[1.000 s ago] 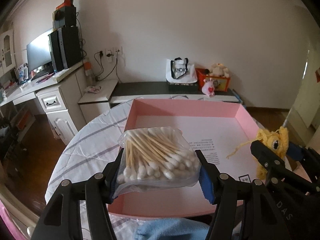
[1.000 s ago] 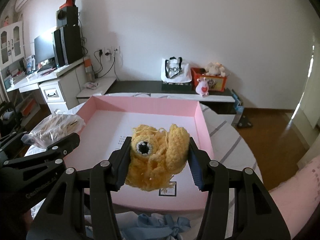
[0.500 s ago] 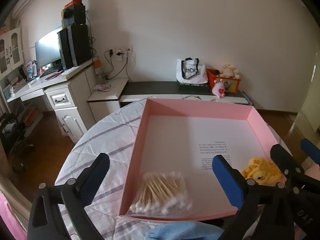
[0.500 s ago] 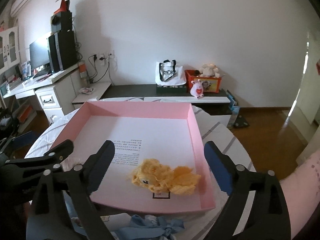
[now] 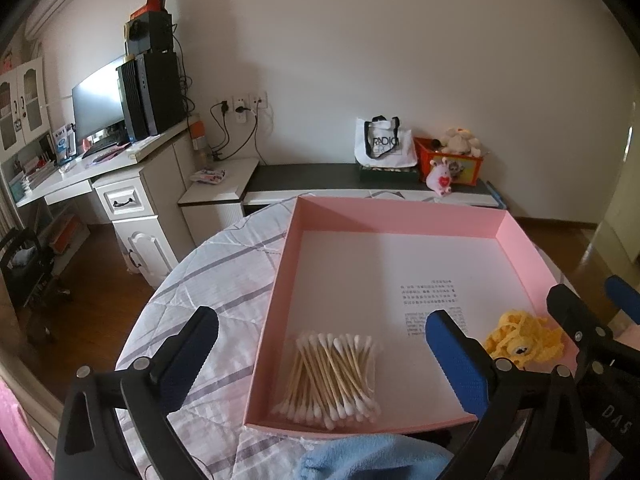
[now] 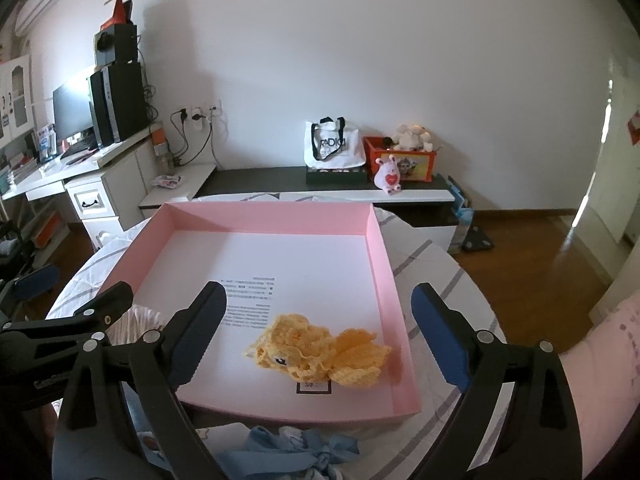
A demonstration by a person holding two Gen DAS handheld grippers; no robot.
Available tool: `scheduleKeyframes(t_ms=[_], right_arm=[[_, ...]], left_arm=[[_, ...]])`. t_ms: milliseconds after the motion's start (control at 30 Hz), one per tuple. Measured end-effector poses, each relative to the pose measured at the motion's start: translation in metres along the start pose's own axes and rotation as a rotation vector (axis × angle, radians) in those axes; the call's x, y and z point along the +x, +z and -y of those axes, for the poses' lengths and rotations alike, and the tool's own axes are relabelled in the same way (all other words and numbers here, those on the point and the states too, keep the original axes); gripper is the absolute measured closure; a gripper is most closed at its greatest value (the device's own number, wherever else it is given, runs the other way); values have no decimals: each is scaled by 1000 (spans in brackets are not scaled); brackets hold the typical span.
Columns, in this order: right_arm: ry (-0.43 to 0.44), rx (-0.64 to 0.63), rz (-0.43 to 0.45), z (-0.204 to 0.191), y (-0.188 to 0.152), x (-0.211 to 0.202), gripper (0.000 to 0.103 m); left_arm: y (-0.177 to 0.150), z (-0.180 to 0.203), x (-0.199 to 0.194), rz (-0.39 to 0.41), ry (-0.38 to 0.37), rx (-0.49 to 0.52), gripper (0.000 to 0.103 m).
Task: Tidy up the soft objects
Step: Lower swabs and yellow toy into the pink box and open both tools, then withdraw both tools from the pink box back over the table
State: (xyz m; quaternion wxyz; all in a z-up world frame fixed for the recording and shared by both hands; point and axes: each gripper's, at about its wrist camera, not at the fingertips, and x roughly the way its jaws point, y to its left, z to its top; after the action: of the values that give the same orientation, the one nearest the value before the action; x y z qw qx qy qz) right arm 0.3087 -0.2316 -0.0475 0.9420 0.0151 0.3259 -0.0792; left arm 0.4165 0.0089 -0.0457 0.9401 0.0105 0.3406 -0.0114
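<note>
A pink tray point(image 5: 396, 216) point(image 6: 384, 264) sits on the round table. A clear bag of cotton swabs point(image 5: 332, 376) lies in its near left corner; in the right wrist view it shows partly behind the left gripper's finger point(image 6: 138, 320). A yellow crocheted toy point(image 6: 316, 352) point(image 5: 524, 340) lies in the near right part of the tray. My left gripper point(image 5: 320, 352) is open and empty, above the swabs. My right gripper point(image 6: 320, 320) is open and empty, above the toy.
A blue cloth point(image 5: 372, 458) point(image 6: 288, 454) lies on the checked tablecloth point(image 5: 208, 280) in front of the tray's near edge. A low cabinet point(image 6: 320, 196) with a white bag and toys stands behind the table, a desk with a monitor point(image 5: 100, 108) at left.
Both grippers opened and let go: the swab bag and the yellow toy dropped into the tray a second ago. Since then both grippers have drawn back and risen slightly.
</note>
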Motion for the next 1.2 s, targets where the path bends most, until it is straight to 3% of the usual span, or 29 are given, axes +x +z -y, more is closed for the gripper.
scheduleKeyframes(t_ms=[300, 700, 1200], right_arm=[[-6, -11, 18, 1, -3, -23, 9], [4, -19, 44, -1, -11, -73, 4], [-5, -44, 152, -4, -26, -172, 0]], left_arm=[[-9, 1, -24, 9, 13, -1, 1], [-31, -3, -85, 29, 25, -34, 1], [-72, -1, -210, 149, 42, -44, 0]])
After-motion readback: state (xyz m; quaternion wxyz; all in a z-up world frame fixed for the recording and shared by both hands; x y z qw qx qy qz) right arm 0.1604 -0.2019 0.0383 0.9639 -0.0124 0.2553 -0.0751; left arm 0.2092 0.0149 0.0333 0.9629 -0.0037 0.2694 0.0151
